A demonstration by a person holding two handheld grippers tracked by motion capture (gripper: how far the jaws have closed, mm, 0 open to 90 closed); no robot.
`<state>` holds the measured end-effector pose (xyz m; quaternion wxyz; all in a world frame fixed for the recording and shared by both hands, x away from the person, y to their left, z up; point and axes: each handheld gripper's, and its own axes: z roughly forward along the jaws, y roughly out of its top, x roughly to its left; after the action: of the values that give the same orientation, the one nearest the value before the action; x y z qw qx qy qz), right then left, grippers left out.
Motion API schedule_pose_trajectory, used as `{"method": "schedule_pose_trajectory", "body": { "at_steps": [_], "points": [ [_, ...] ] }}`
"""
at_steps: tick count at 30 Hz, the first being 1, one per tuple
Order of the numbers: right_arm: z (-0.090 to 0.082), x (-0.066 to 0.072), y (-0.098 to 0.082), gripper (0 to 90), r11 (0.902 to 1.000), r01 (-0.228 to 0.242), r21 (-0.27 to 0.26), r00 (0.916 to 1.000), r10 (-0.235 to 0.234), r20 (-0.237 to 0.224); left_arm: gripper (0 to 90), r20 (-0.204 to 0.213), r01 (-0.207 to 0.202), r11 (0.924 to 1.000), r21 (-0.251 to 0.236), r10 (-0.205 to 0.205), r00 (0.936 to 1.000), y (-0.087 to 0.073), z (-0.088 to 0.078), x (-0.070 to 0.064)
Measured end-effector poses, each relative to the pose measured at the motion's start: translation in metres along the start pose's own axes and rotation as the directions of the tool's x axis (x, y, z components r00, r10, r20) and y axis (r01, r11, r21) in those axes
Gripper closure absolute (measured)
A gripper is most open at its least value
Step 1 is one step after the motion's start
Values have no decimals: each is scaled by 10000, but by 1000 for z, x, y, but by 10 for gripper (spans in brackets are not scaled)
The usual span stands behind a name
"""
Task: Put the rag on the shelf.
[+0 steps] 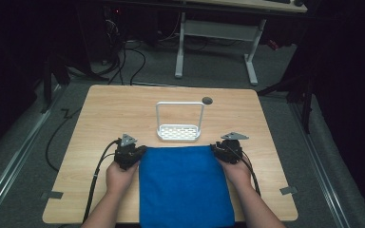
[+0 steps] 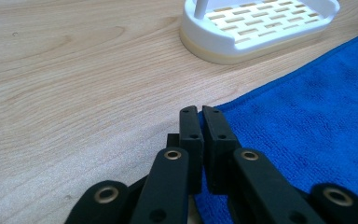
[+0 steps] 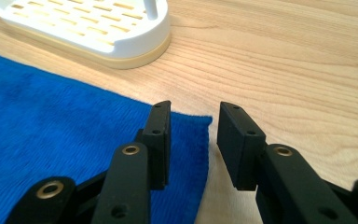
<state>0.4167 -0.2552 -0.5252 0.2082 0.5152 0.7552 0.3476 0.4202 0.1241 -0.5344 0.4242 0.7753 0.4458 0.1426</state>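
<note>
You face a light wooden table [image 1: 100, 114] on grey carpet [image 1: 147, 71]. Beyond it stands a white-legged desk [image 1: 218, 31], black cables [image 1: 123, 57] trailing at far left. The room around you is dark.

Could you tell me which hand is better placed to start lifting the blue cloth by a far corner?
Probably the left: the left tongs are shut at the blue cloth's far left corner, seemingly pinching its edge. The right tongs stand open over the right corner.
</note>
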Motion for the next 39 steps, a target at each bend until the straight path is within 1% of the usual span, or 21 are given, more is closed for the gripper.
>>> {"method": "schedule_pose_trajectory", "body": {
  "at_steps": [2, 4, 5, 6, 7, 9, 10, 11, 12, 13, 16, 18, 21, 23, 24, 27, 31, 32, 35, 36, 39],
  "points": [
    [3, -1, 0, 665, 9998, -166, 135, 9999, 167, -23, 875, 7, -15, 10000, -7, 15, 10000, 0, 0, 0],
    [4, 0, -1, 690, 9998, -148, 154, 9999, 148, 5, 875, 17, -19, 10000, -43, 19, 10000, 0, 0, -1],
    [4, 1, -2, 809, 9999, -20, 165, 10000, 21, -74, 876, 11, -60, 10000, -30, 60, 10000, 0, 0, 0],
    [4, 1, -2, 809, 9999, -20, 165, 10000, 21, -74, 876, 18, -69, 10000, -44, 69, 10000, 0, -1, 0],
    [4, 3, -2, 874, 9997, 150, 205, 9999, -149, -62, 876, 42, -77, 9999, -67, 77, 10000, 0, -1, 0],
    [3, 5, -3, 891, 9992, 384, 144, 9992, -382, -110, 880, 111, -168, 9997, -161, 170, 9998, -1, -2, -1],
    [3, 6, -3, 894, 9991, 412, 126, 9991, -410, -110, 881, 84, -320, 9990, -311, 323, 9994, -1, -3, -2],
    [1, 7, -3, 895, 9989, 467, 26, 9988, -466, -161, 881, 57, -489, 9974, -527, 493, 9988, -2, -5, -4],
    [-1, 9, -3, 895, 9985, 537, -132, 9984, -540, -164, 882, 54, -661, 9958, -635, 666, 9978, -3, -6, -6],
    [-4, 11, -3, 895, 9978, 571, -328, 9981, -578, -216, 882, 0, -701, 9955, -633, 702, 9975, -2, -6, -6],
    [-15, 16, -3, 895, 9930, 725, -931, 9969, -749, -226, 882, 97, -334, 9971, -686, 341, 9994, 0, -8, -2],
    [-22, 18, -2, 895, 9888, 744, -1297, 9967, -780, -225, 882, 111, -350, 9957, -858, 361, 9993, 2, -12, -3],
    [-31, 20, -4, 895, 9836, 535, -1722, 9971, -620, -444, 882, 162, -353, 9913, -1272, 376, 9992, 5, -21, -6],
    [-35, 21, -5, 895, 9811, 714, -1797, 9958, -806, -444, 882, 169, -353, 9871, -1564, 384, 9991, 7, -29, -10],
    [-41, 22, -6, 895, 9771, 713, -2003, 9952, -832, -518, 882, 174, -399, 9860, -1619, 433, 9989, 7, -31, -11],
    [-47, 23, -6, 895, 9726, 805, -2181, 9942, -940, -522, 882, 118, -580, 9818, -1808, 611, 9981, 7, -36, -17],
    [-59, 24, -4, 894, 9636, 792, -2555, 9932, -983, -631, 881, 164, -552, 9764, -2088, 599, 9981, 10, -44, -21],
    [-62, 25, -3, 894, 9591, 801, -2715, 9930, -1004, -616, 881, 163, -547, 9748, -2164, 596, 9981, 11, -45, -21],
    [-70, 27, 0, 895, 9510, 797, -2988, 9926, -1034, -643, 881, 203, -534, 9661, -2525, 604, 9980, 15, -54, -23],
    [-74, 28, 1, 894, 9448, 821, -3173, 9921, -1077, -639, 881, 220, -549, 9641, -2597, 628, 9978, 16, -57, -23],
    [-81, 30, 4, 895, 9360, 875, -3409, 9913, -1155, -627, 881, 220, -608, 9528, -2976, 705, 9973, 21, -67, -25]
  ]
}}
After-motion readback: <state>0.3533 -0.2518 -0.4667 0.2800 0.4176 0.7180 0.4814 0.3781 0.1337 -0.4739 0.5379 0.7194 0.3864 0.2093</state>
